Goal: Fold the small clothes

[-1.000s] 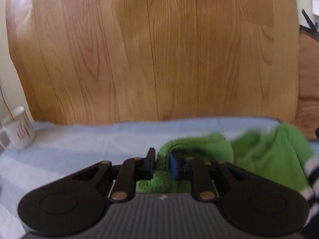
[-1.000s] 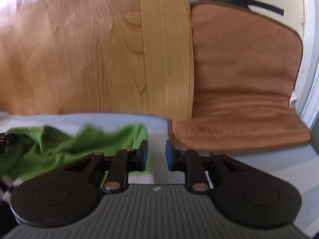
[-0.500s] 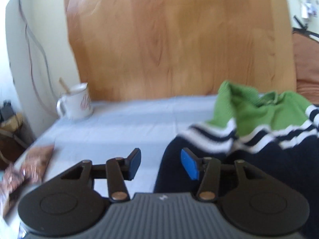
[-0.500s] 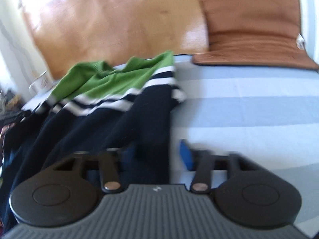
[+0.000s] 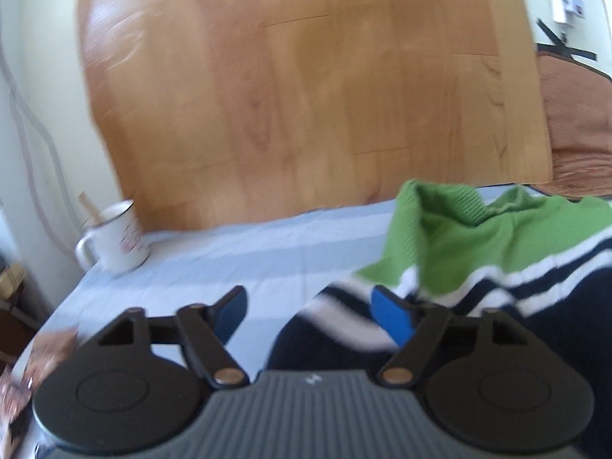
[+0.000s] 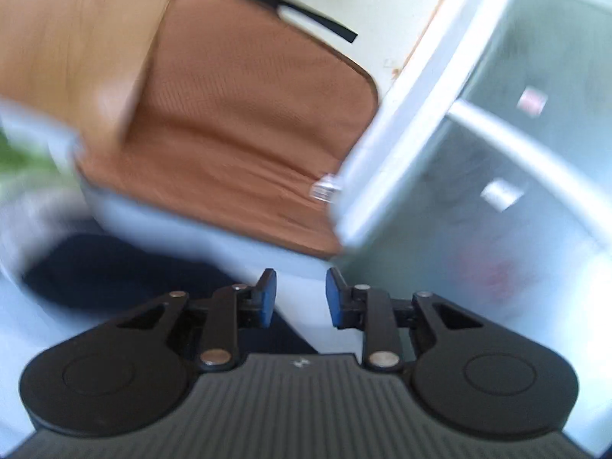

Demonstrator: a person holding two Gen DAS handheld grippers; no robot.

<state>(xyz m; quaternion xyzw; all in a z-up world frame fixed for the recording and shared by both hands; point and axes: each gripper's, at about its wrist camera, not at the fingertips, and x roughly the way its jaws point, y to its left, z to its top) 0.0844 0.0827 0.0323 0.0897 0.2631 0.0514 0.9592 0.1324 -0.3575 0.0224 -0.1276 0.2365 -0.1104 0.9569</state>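
1. The left tool (image 5: 310, 315) is held spread wide and empty just above the bed (image 5: 229, 264); nothing is gripped between its blue pads (image 5: 392, 315), which suits a tool placed to take a new hold.
2. Its right pad is seen over the striped edge of the sweater (image 5: 478, 244), so that edge is judged the likeliest next grip.
3. The right tool (image 6: 297, 298) is also parted and empty, tilted and turned away toward a brown cushion (image 6: 237, 122); the view is blurred.
4. The sweater lies crumpled on the bed, green part bunched up at the far side, navy part nearer; only a dark patch (image 6: 114, 267) is caught by the right camera. No fold is yet made, so spreading flat is judged necessary first.
5. A mug (image 5: 114, 239) stands well apart at the bed's far left corner.
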